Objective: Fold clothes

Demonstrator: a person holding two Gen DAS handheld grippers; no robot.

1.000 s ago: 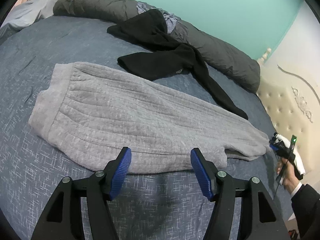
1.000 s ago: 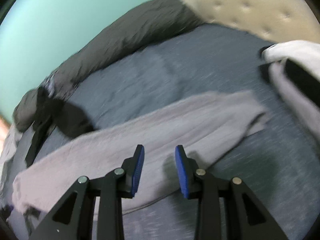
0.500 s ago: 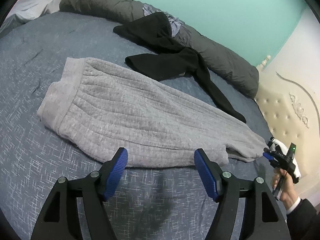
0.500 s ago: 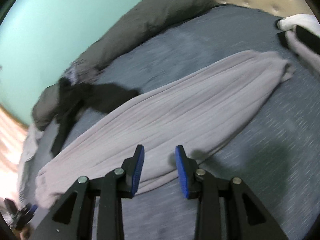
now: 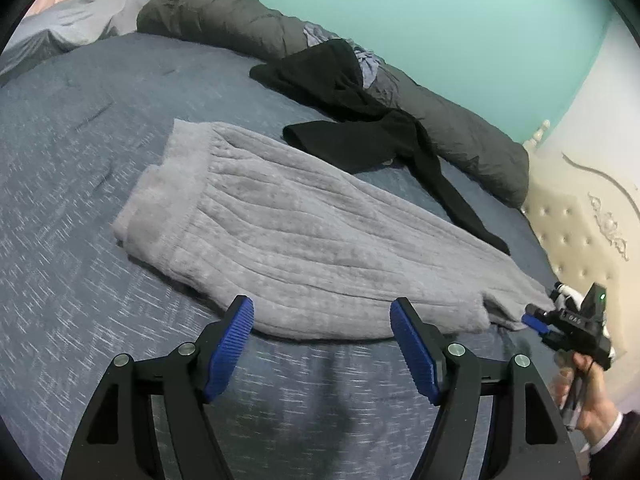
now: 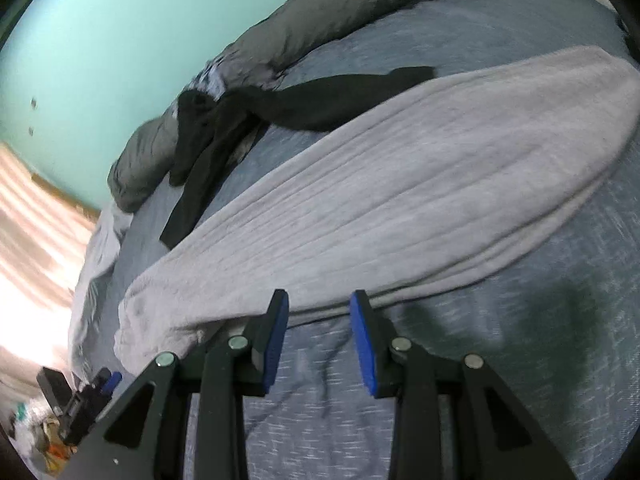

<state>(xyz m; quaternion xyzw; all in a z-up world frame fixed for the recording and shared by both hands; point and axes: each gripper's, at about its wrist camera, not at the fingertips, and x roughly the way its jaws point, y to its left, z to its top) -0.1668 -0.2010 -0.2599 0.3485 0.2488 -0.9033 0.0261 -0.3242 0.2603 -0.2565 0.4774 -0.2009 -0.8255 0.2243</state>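
A grey ribbed garment [image 5: 304, 248] lies flat and stretched out on the bed [image 5: 72, 184], with a black garment [image 5: 360, 128] just behind it, draped partly over a dark grey duvet roll [image 5: 460, 128] along the green wall. The left tool [image 5: 322, 322] hovers at the grey garment's near edge, its jaws spread wide and holding nothing. The right tool [image 6: 318, 322] sits by the same garment's edge, its jaws parted by a narrower gap and also holding nothing.

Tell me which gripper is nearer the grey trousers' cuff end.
Right. The right gripper sits beside the grey trousers cuff; the left gripper hangs open off their long edge, mid-length.
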